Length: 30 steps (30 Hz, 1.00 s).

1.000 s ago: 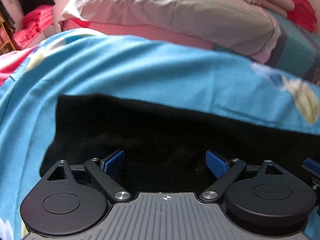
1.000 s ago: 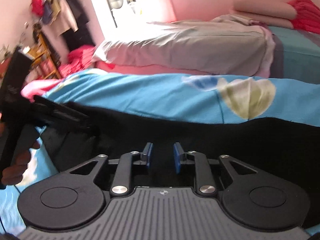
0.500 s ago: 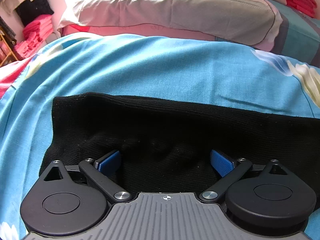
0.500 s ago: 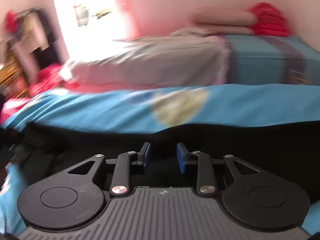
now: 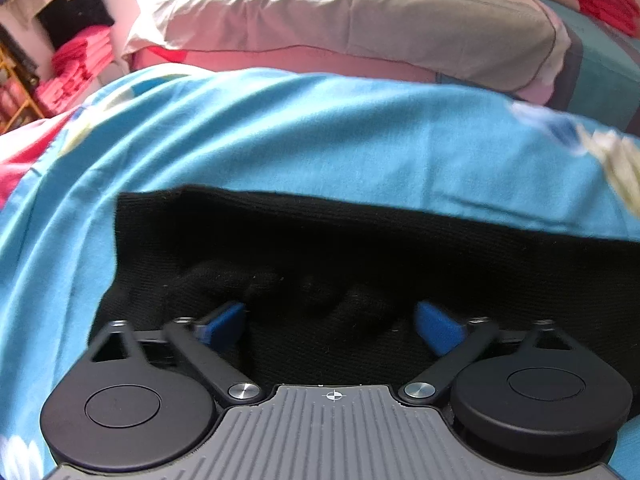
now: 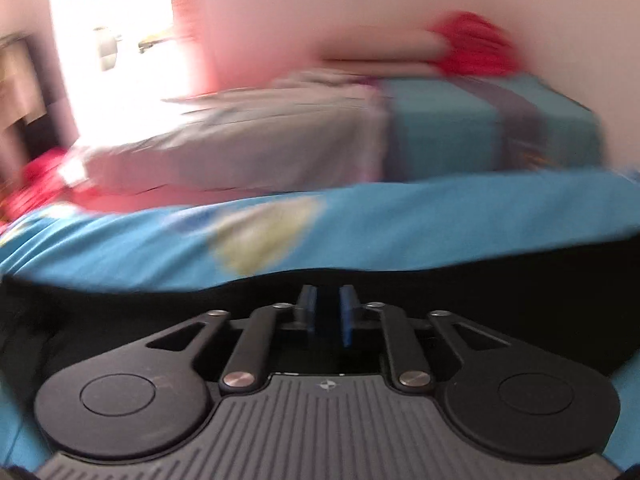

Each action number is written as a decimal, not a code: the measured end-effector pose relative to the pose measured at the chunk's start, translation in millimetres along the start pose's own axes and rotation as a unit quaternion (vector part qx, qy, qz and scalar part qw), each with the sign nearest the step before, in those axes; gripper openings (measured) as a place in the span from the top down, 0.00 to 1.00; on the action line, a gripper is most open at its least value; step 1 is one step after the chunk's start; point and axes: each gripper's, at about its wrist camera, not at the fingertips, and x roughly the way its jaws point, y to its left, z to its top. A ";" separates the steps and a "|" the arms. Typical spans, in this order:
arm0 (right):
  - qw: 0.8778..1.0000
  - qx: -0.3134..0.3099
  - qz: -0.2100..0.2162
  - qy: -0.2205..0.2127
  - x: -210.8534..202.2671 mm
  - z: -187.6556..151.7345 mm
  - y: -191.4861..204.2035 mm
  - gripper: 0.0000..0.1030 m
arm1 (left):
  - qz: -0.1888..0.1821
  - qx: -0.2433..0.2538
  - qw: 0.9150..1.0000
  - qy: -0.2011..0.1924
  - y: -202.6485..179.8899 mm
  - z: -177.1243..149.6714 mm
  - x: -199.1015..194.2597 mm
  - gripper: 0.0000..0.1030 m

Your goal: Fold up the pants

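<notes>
The black knit pants lie flat on a blue bedsheet, one end edge at the left in the left wrist view. My left gripper is open, its blue pads wide apart, low over a bunched wrinkle of the fabric. In the blurred right wrist view the pants stretch across the frame on the sheet. My right gripper has its blue pads close together with a narrow gap over the pants; I cannot tell whether fabric is pinched between them.
A grey-beige folded quilt and a teal blanket lie at the far side of the bed. Red cloth is stacked by the pink wall. Pink clothes sit on a shelf at the left.
The right gripper has swung right along the pants, and the left hand has left its view; its pads have stayed close together. The left gripper stays open over the same wrinkled end.
</notes>
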 end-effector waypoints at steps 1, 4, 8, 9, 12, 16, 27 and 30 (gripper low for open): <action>1.000 -0.015 0.022 0.002 -0.8 -3.1 10.0 0.82 | -0.009 -0.005 1.000 -0.008 -2.8 1.8 -7.8 0.00; 0.997 -0.025 0.065 0.019 2.1 -9.6 28.6 0.81 | -0.062 -0.009 0.998 -0.019 -21.5 7.1 -22.3 0.00; 0.993 -0.063 0.078 0.064 20.3 -14.3 28.9 0.85 | -0.102 0.015 0.994 0.035 -52.4 2.3 5.7 0.00; 0.992 -0.068 0.083 0.064 24.1 -12.7 20.6 0.92 | -0.092 0.026 0.995 0.035 -57.0 -1.9 11.6 0.00; 0.999 -0.006 -0.034 0.027 23.0 -5.5 -35.9 0.98 | -0.087 0.045 0.995 0.013 -61.9 -8.9 9.1 0.00; 0.997 0.044 -0.066 0.002 9.1 3.0 -62.7 0.80 | -0.088 0.040 0.995 0.015 -62.6 -9.0 11.0 0.00; 0.997 0.054 -0.057 0.009 28.7 11.7 -84.7 0.90 | -0.084 0.048 0.995 0.013 -65.2 -9.1 12.3 0.00; 0.999 0.029 -0.029 -0.003 11.8 16.2 -81.1 0.76 | -0.081 0.046 0.996 0.010 -66.4 -10.2 12.2 0.00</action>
